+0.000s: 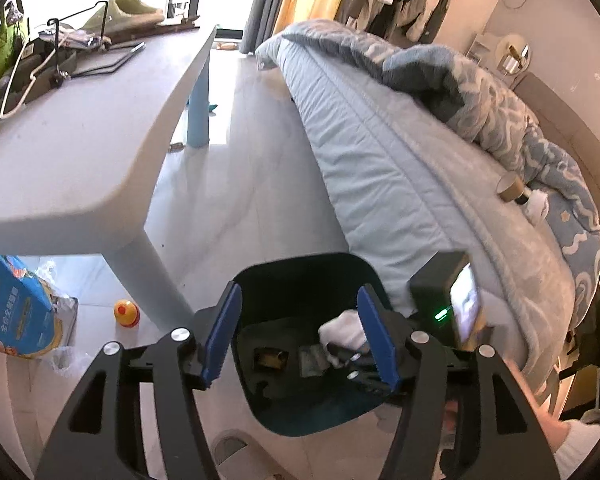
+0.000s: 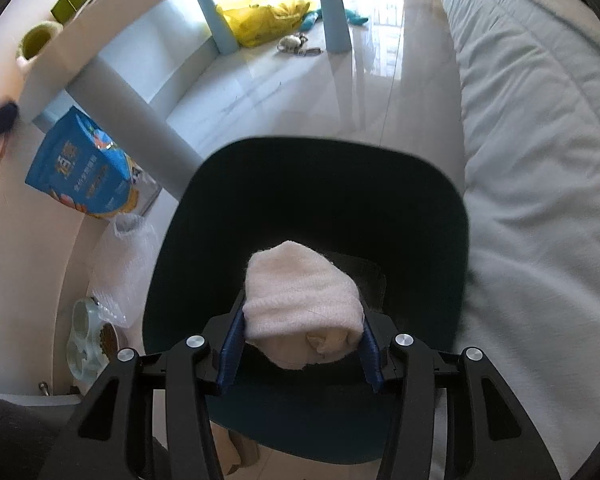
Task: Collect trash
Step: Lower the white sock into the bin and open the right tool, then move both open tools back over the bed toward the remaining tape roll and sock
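From the left wrist camera, a dark bin point(image 1: 300, 276) stands on the pale floor just beside the bed point(image 1: 400, 168) and near a leg of the white table point(image 1: 80, 140). Scraps lie on the bin's bottom, and a white wad point(image 1: 342, 330) shows over its opening, pinched at the tip of the right gripper point(image 1: 354, 354), which reaches in from the right side. The left gripper point(image 1: 300, 338) points down at the bin with its blue-padded jaws spread wide and nothing between them.

From the right wrist camera, the wad is a soft, fuzzy, cream-white bundle point(image 2: 302, 312), rolled and rounded at the far end. The right gripper point(image 2: 300, 354) hangs directly above the bin's point(image 2: 228, 184) mouth, tilted downward, jaws closed partway and pressing the bundle from both sides. A blue bag point(image 2: 80, 168) leans by the table leg point(image 2: 140, 120).
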Tool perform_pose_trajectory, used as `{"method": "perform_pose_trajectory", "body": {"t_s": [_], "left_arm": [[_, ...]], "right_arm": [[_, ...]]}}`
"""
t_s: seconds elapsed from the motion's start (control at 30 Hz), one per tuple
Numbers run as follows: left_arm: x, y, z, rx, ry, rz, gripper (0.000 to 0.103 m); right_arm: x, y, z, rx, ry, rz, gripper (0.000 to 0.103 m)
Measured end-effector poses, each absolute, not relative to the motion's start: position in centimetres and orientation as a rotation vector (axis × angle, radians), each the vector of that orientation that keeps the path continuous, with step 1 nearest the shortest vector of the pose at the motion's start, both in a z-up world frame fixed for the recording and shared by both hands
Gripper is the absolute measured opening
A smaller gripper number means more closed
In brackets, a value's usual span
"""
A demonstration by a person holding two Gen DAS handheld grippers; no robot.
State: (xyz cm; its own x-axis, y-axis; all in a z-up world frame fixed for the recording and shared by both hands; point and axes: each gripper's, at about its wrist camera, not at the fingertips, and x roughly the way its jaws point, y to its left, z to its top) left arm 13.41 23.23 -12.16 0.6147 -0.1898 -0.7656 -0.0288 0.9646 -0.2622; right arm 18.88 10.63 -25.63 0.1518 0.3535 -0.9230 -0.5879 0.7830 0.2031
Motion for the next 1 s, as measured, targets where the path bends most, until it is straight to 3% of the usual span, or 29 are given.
{"method": "perform_pose_trajectory", "body": {"t_s": [0.17, 0.37, 0.7, 1.0], "left_arm": [[13.2, 23.3, -10.0, -0.279, 0.843, -0.091, 0.07], [13.0, 23.0, -7.7, -0.289, 0.781, -0.098, 0.076], [12.8, 22.4, -4.4, -0.312, 0.688, -0.092, 0.08], [12.6, 20.3, -1.1, -0.307, 0.595, -0.121, 0.082]], "right_arm": [[18.4, 10.8, -27.4, -0.261, 1.283, 0.668, 0.053], [18.1, 10.5, -27.2, -0.268, 1.276, 0.659, 0.072], [17.5, 10.2, -23.3, -0.269, 1.167, 0.727, 0.074], [17.4, 7.1, -16.1, -0.183, 0.984, 0.743, 0.074]]}}
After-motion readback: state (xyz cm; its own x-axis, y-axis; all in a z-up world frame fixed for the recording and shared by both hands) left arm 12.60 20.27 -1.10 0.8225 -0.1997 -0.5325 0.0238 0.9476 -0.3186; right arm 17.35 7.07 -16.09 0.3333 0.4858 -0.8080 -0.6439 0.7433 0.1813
